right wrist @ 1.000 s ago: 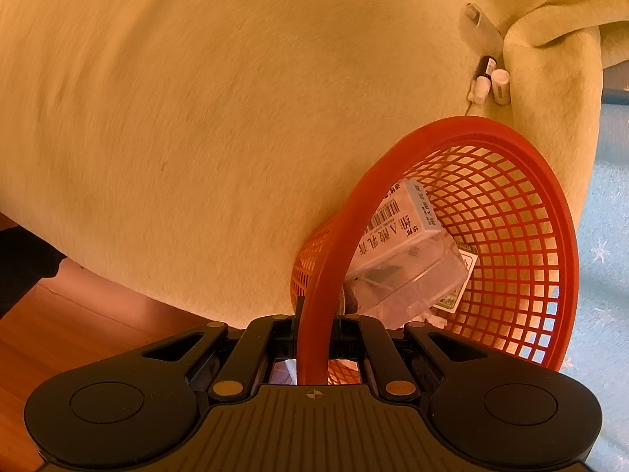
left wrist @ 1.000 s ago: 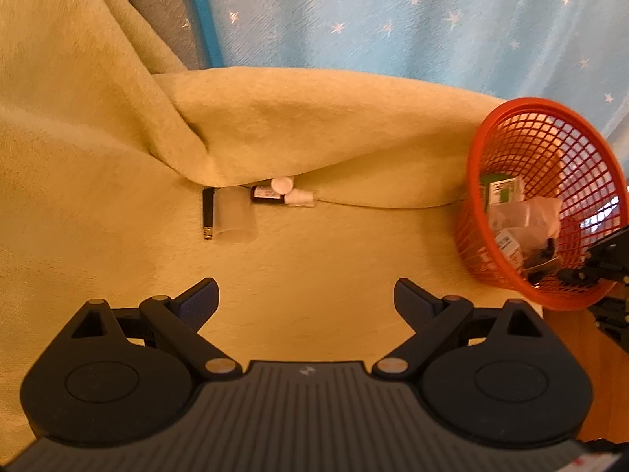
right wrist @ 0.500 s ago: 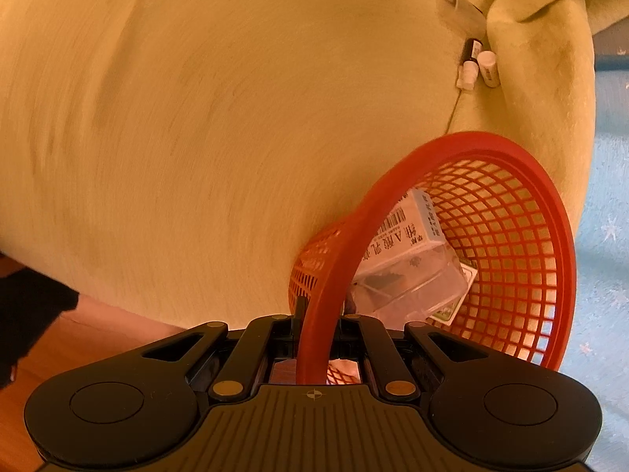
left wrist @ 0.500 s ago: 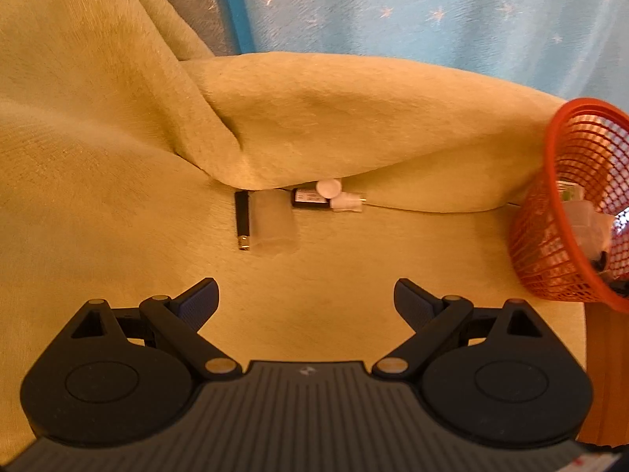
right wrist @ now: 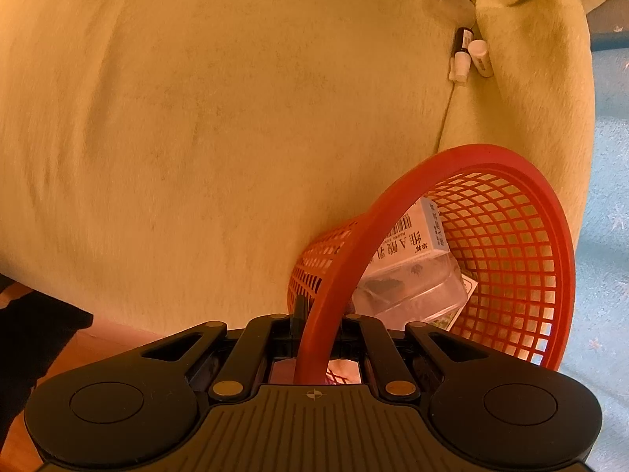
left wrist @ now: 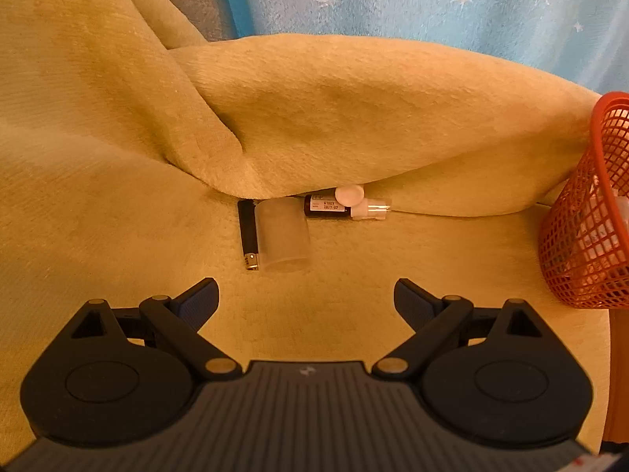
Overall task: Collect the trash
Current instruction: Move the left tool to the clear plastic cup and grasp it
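In the left wrist view, small trash lies at the foot of a blanket fold: a translucent plastic cup (left wrist: pixel 282 235) on its side, a black lighter (left wrist: pixel 247 235) beside it, a dark vial (left wrist: pixel 325 207) and a white capped tube (left wrist: pixel 369 209). My left gripper (left wrist: pixel 306 299) is open, a short way in front of the cup. My right gripper (right wrist: pixel 316 324) is shut on the rim of the red mesh basket (right wrist: pixel 511 244), which holds a barcoded box (right wrist: pixel 412 236) and a clear plastic package (right wrist: pixel 412 287). The basket (left wrist: pixel 589 212) shows at the right edge of the left wrist view.
A yellow-green fleece blanket (left wrist: pixel 98 157) covers the surface, with a raised fold (left wrist: pixel 373 126) behind the trash. A blue star-patterned curtain (left wrist: pixel 432 4) hangs behind. Wooden floor (right wrist: pixel 78 354) shows beyond the blanket's edge.
My left gripper has moved closer to the cup and vials, which now sit larger and more central. The basket has slid toward the right edge of its view. The right gripper keeps its hold.
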A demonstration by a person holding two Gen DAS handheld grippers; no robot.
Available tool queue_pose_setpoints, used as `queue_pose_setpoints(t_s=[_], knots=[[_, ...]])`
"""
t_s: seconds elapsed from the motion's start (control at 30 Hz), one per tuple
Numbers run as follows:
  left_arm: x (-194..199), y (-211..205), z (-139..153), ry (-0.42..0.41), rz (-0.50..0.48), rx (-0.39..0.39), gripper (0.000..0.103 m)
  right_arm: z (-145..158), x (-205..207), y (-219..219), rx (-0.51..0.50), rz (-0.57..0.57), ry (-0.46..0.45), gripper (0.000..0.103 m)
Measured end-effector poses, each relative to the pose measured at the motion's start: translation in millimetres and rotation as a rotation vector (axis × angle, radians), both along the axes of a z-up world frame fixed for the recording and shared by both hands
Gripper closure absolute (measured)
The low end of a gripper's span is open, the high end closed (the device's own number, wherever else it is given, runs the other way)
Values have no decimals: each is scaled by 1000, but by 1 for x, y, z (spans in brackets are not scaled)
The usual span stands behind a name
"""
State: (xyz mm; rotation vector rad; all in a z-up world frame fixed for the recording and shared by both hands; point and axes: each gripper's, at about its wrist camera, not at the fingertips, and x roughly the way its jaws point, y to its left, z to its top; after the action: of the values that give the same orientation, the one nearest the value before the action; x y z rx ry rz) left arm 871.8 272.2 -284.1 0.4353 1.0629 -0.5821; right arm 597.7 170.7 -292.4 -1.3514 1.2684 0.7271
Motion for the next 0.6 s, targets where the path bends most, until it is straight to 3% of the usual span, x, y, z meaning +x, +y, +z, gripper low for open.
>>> queue_pose_setpoints(t_s=[0.27,0.6], knots=[[20,-5,-20,1,13,5,11,0,4,2,5,0,16,100],[45,-9,-66,2,65,-7,25,1,5,1,17,-6,20,100]])
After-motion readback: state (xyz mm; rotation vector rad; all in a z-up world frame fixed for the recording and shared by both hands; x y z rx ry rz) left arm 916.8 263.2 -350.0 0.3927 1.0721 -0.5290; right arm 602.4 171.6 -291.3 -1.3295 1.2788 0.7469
